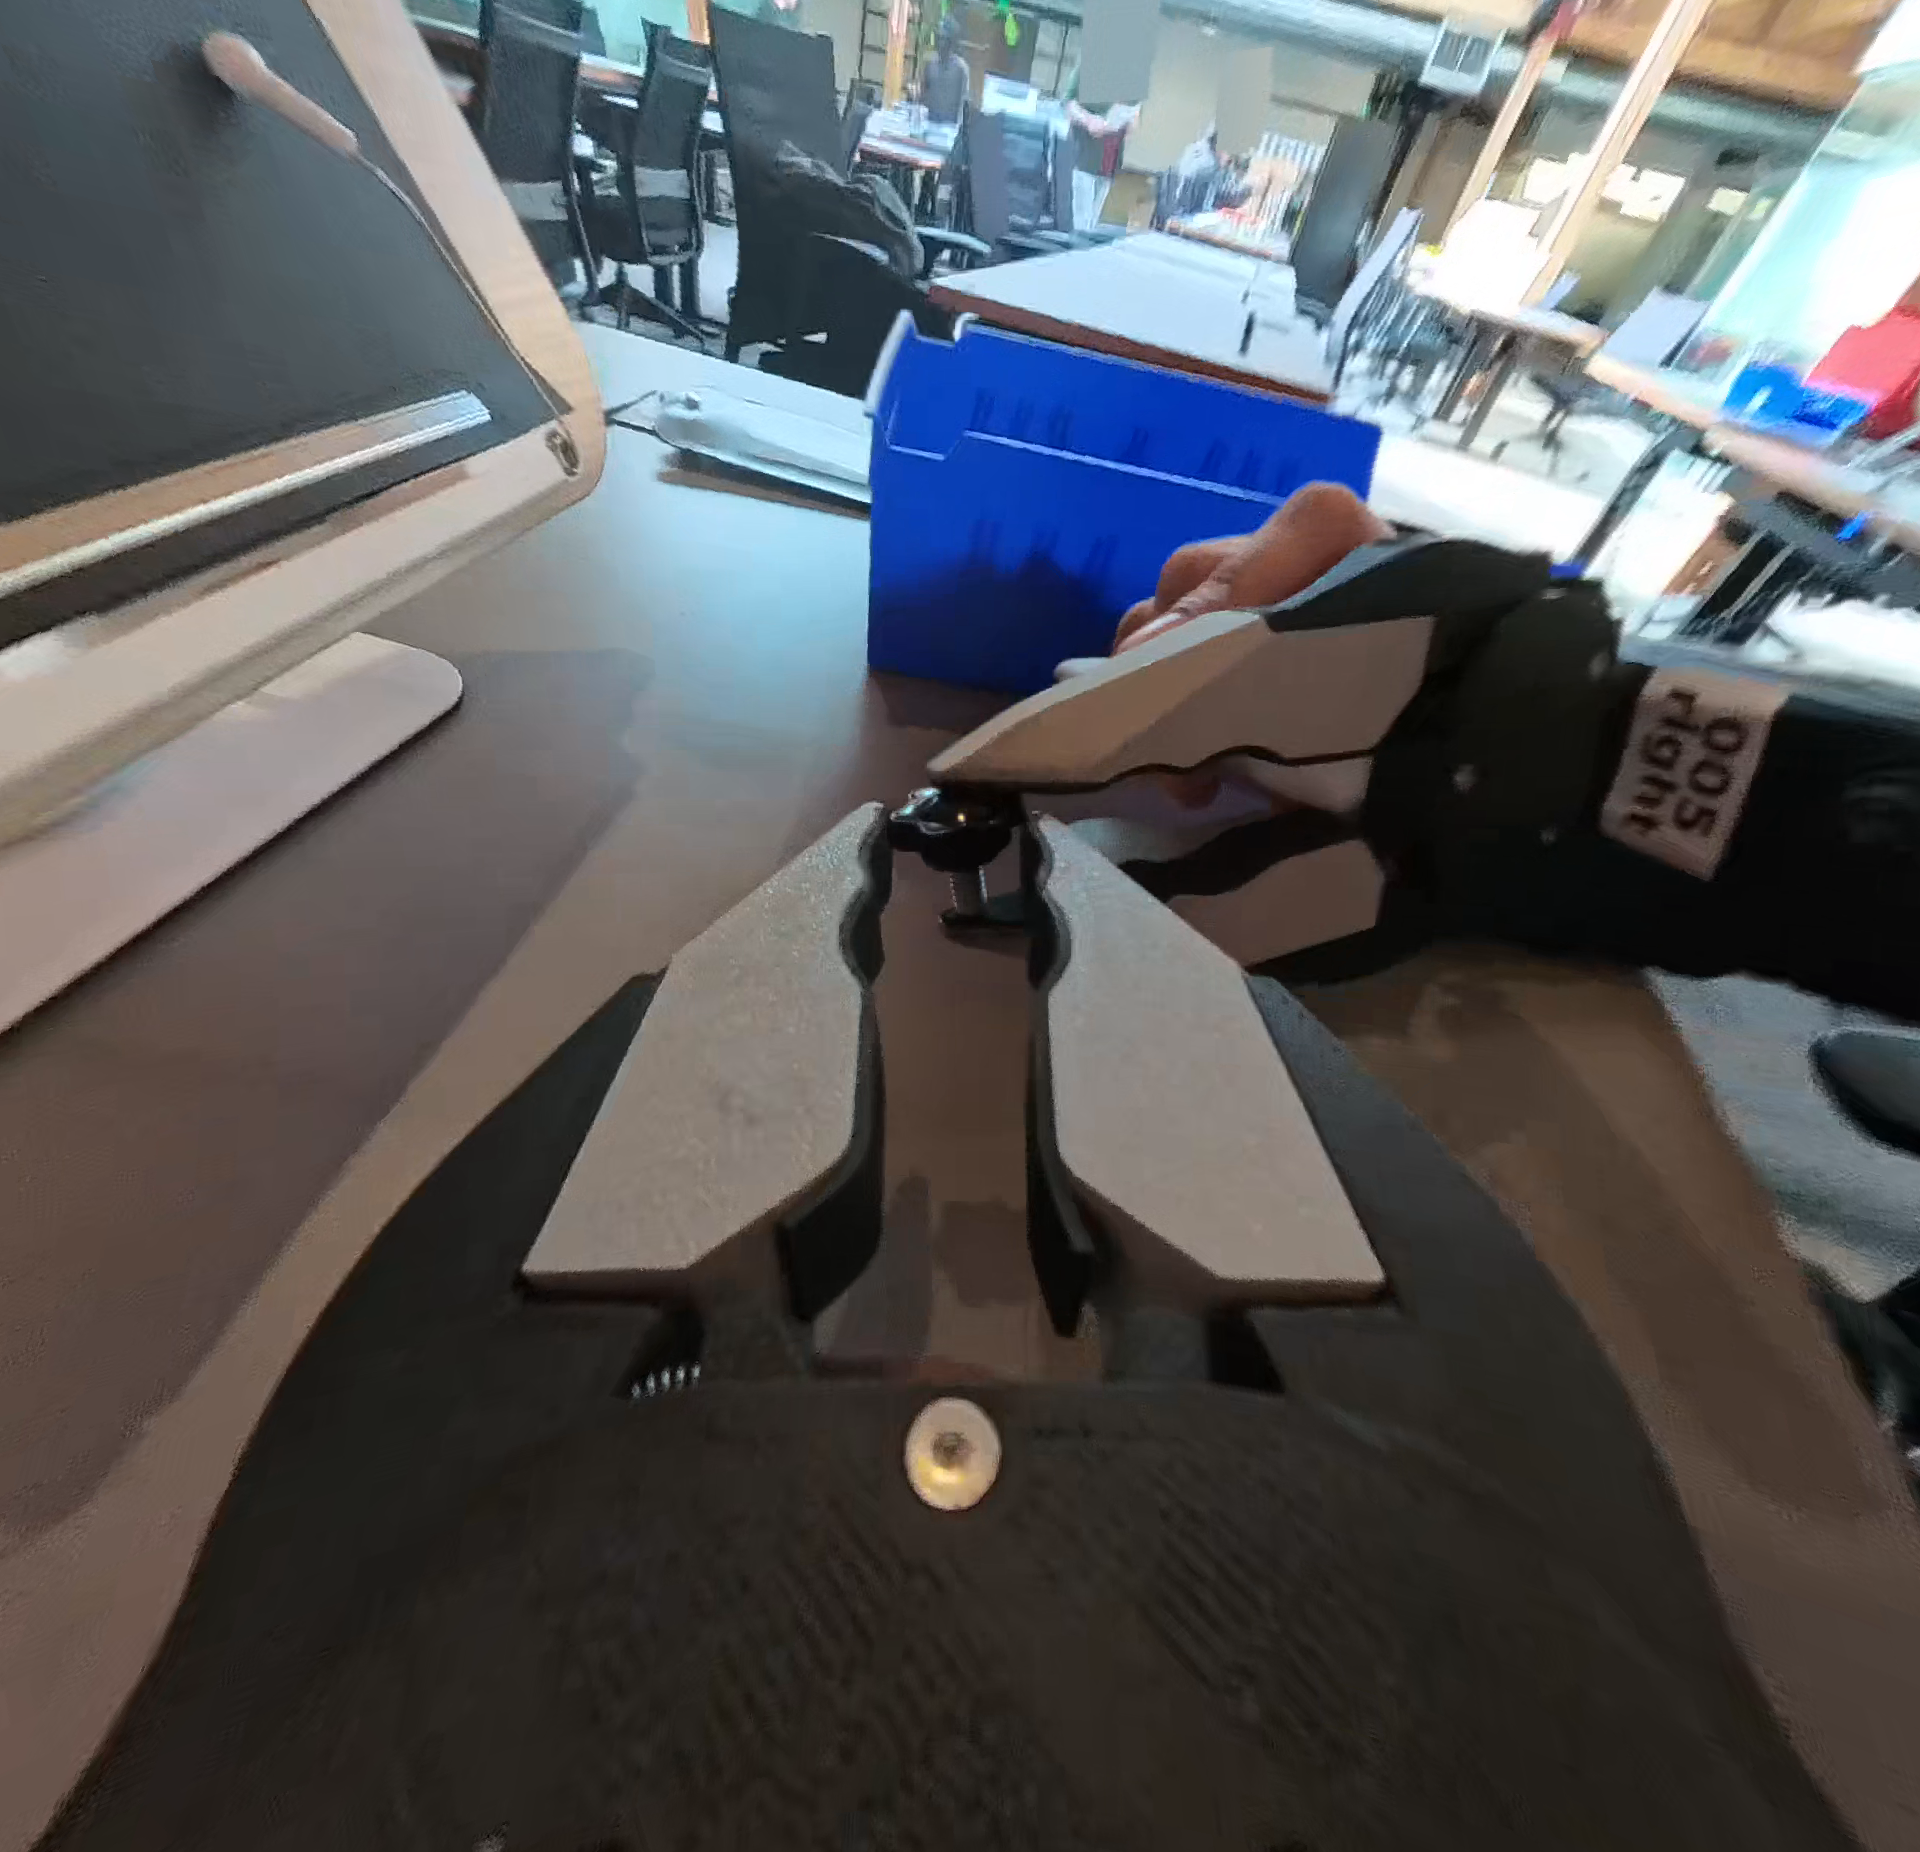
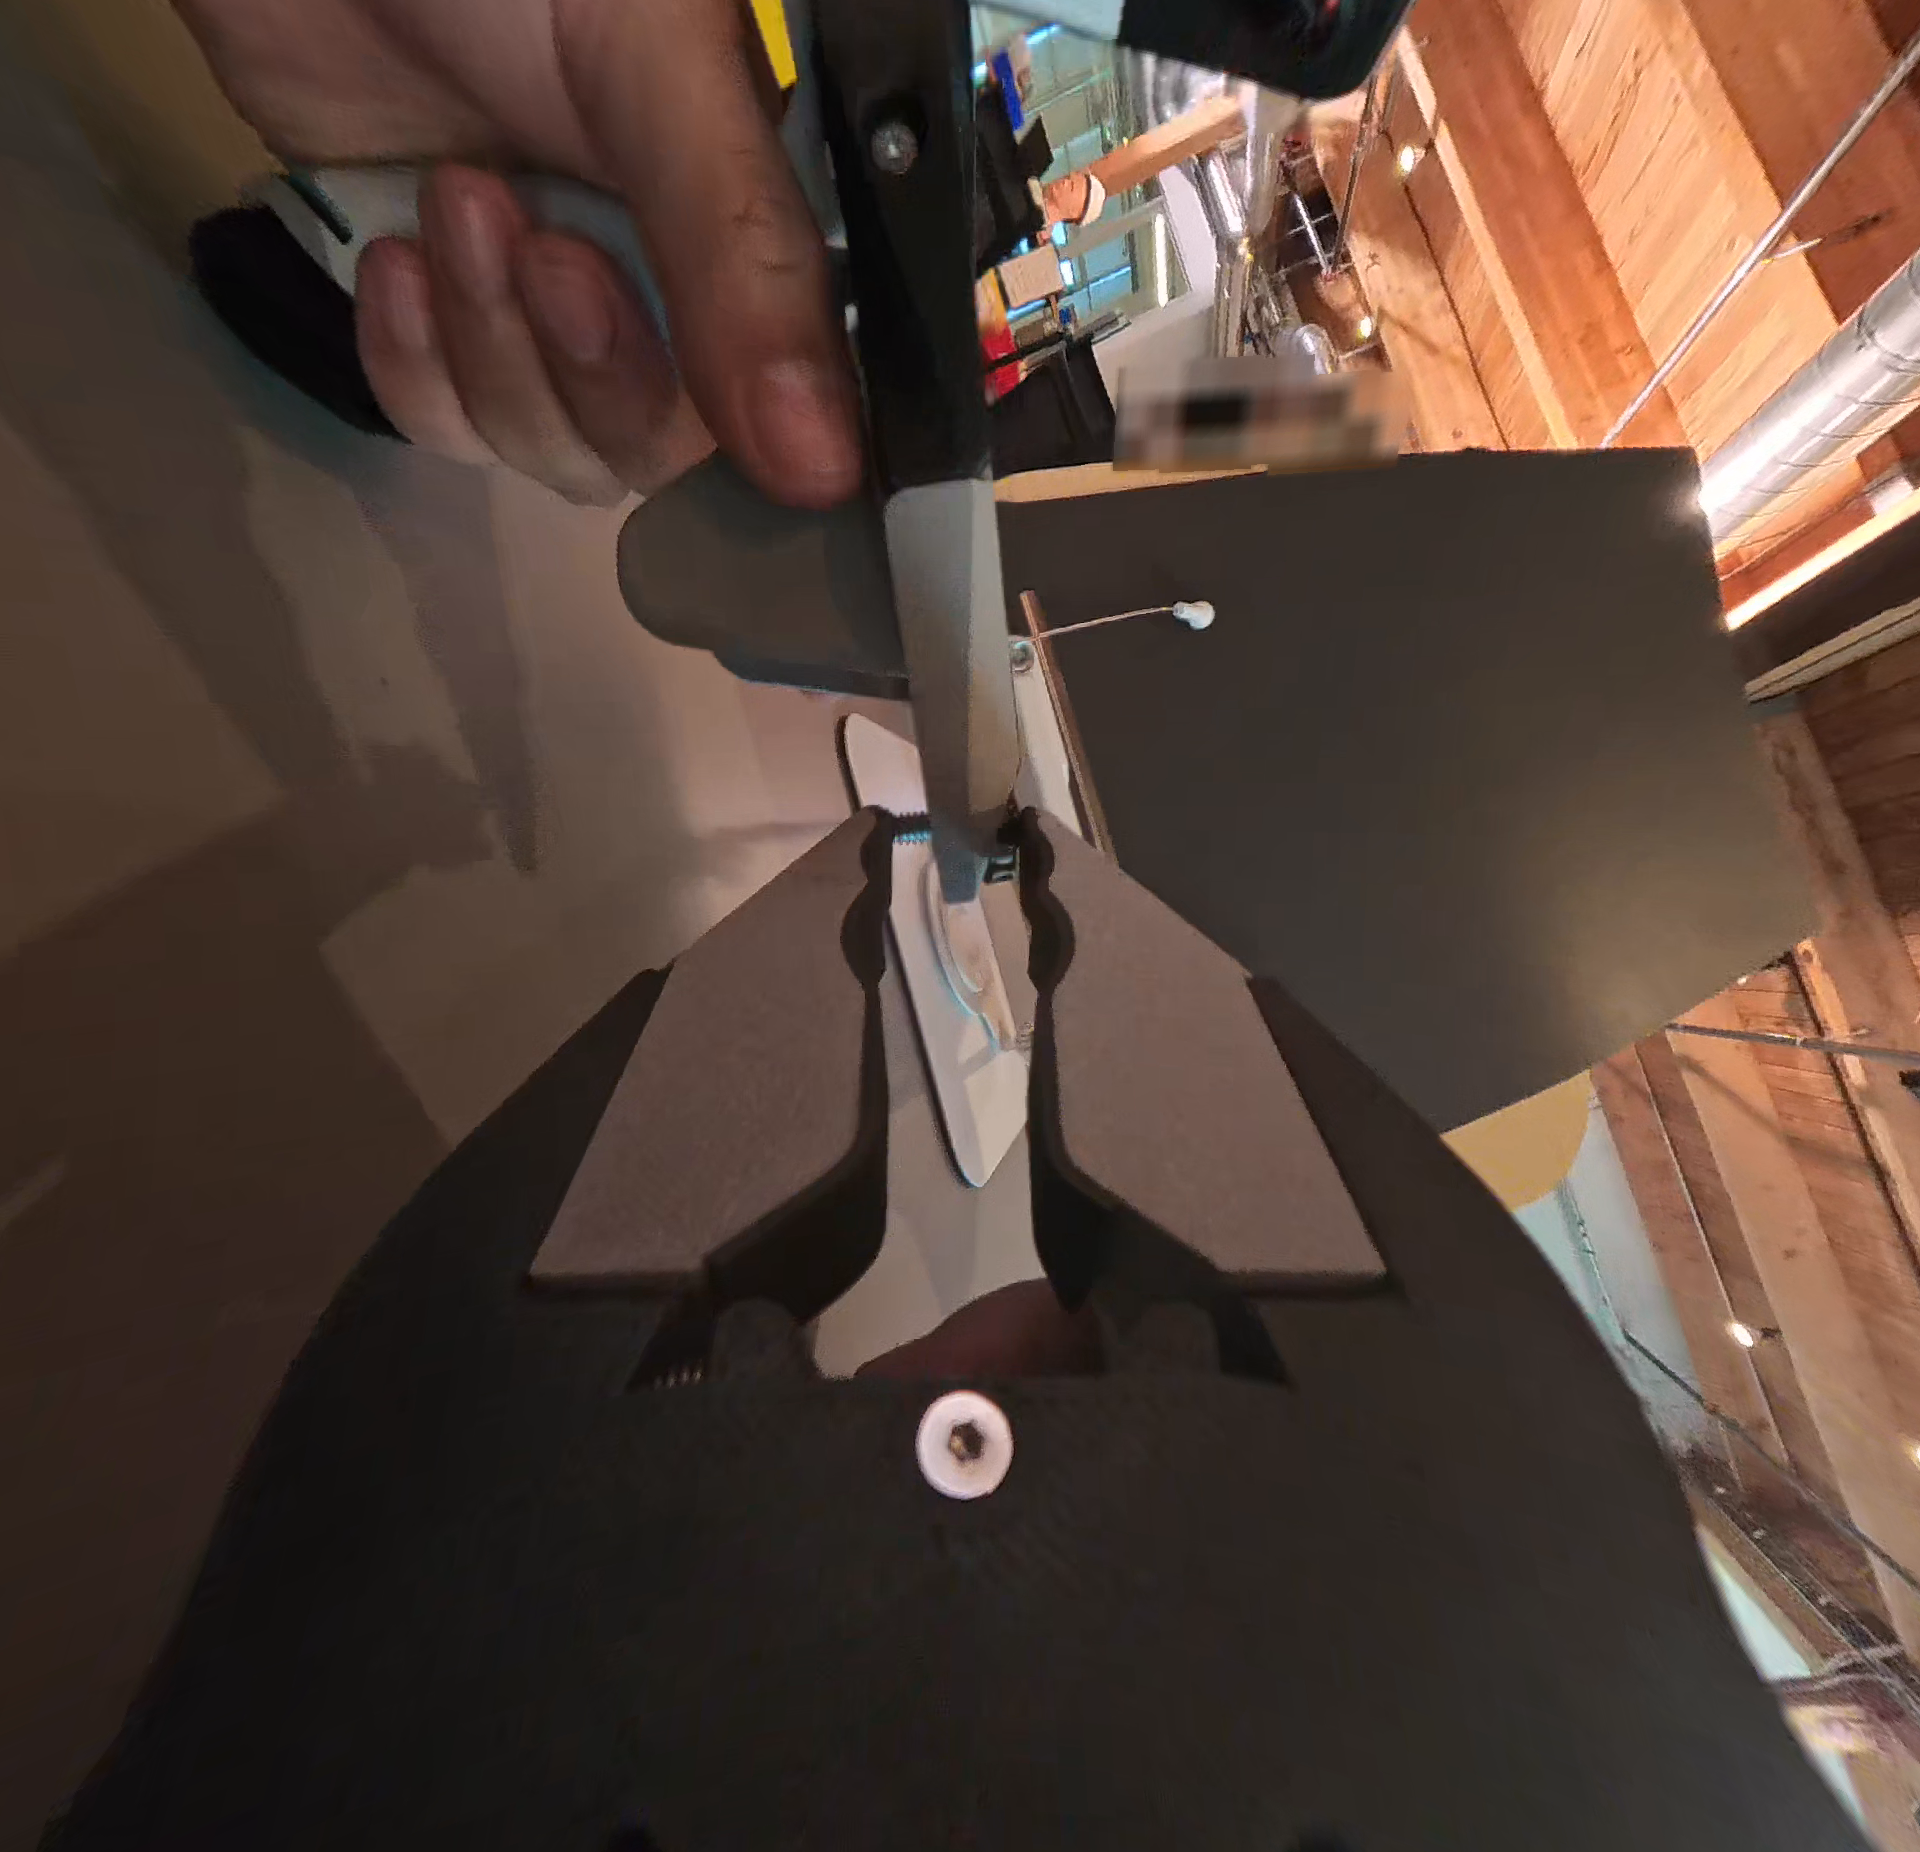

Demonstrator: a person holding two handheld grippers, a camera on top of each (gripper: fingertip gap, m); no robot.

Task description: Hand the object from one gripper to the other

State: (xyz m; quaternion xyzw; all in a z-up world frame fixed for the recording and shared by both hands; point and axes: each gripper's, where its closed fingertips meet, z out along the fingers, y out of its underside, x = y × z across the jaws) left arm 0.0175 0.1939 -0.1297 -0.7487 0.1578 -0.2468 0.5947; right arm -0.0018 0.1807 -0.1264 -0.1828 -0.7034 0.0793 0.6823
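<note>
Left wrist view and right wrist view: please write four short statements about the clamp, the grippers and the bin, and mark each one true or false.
1. The black clamp sits between the fingertips of the left gripper. True.
2. The right gripper is far from the clamp. False: its fingertips are right at the clamp.
3. A blue bin stands on the table beyond both grippers. True.
4. The clamp lies inside the blue bin. False: it is outside the bin, between the fingertips.

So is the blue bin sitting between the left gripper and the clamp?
No. The blue bin stands farther back on the table, behind the small black clamp, which sits right at the left gripper fingertips.
</note>
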